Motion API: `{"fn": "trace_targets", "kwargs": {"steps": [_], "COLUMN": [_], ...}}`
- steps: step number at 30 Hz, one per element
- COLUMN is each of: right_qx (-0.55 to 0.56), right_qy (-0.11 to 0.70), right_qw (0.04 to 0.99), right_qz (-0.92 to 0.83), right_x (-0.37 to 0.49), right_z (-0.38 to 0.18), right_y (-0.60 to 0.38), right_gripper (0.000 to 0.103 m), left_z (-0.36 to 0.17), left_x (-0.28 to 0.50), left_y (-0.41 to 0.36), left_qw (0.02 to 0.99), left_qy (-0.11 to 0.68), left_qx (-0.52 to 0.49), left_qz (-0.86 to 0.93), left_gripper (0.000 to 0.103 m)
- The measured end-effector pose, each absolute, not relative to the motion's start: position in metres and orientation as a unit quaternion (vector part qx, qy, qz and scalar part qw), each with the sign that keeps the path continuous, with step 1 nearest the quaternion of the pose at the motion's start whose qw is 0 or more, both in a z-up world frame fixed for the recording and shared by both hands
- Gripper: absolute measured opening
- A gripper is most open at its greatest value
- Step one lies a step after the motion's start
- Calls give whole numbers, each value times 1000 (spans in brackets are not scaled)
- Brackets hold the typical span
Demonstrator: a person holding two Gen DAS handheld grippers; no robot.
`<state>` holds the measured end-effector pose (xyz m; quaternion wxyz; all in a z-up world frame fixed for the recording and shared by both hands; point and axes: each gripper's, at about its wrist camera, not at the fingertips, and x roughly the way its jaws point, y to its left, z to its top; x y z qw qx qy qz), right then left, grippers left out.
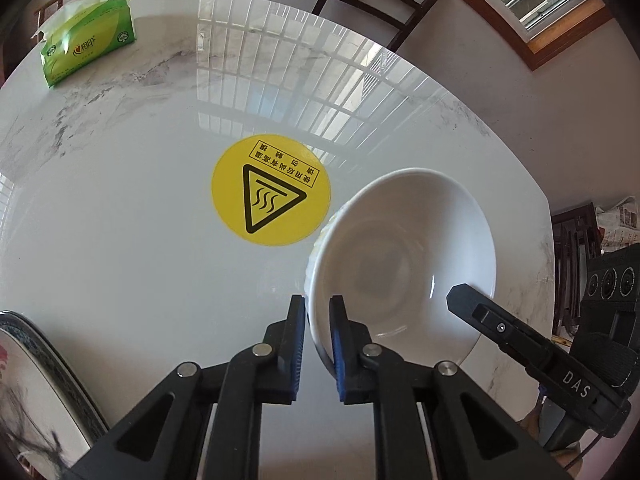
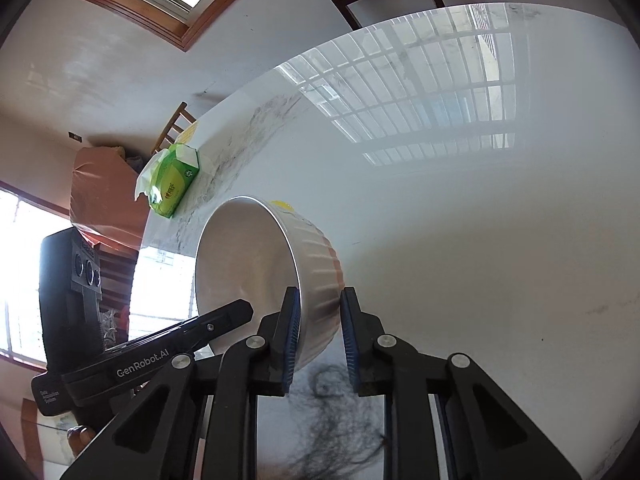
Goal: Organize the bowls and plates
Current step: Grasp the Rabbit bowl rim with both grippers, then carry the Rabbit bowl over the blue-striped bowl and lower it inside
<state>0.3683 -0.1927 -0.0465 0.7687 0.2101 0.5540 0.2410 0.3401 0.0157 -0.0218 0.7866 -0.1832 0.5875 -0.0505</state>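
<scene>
Both grippers angle steeply down over the marble surface (image 1: pixel 120 240). The left gripper (image 1: pixel 318 316) and right gripper (image 2: pixel 320 312) have their jaws clamped on opposite rims of the tilted white bowl (image 1: pixel 400 264). A patterned plate (image 1: pixel 36 392) is cut off at near left.

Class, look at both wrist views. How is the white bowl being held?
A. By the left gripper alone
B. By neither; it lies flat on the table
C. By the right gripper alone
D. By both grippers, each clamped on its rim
D: the left gripper and the right gripper each pinch the rim of the tilted bowl over the table.
</scene>
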Motion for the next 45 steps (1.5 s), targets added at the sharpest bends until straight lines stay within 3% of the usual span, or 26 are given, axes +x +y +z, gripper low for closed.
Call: {"fn": "trace_targets", "kwargs": {"steps": [7,13,27,45], "right_qx": [222,211,184,170], "right_qy": [542,542,550,565], "right_qw": [762,756,746,742], "right_qz": [278,302,328,318], "right_x": [306,250,168,138], "right_z": [-12,7,11,-1], "right_y": [-198,-183,-142,-123], "right_gripper": [18,17,17,17], "left_z": [36,54,50,28], "left_x": [257,200,98,74], "left_y": [25,39,69,78], "left_qw": [836,856,885,875], "left_qy": [526,498,457,475], "left_qx": [-147,-130,-89,-90], "left_qz": [-56,-51,-26,-34], "left_gripper": [15,15,15,15]}}
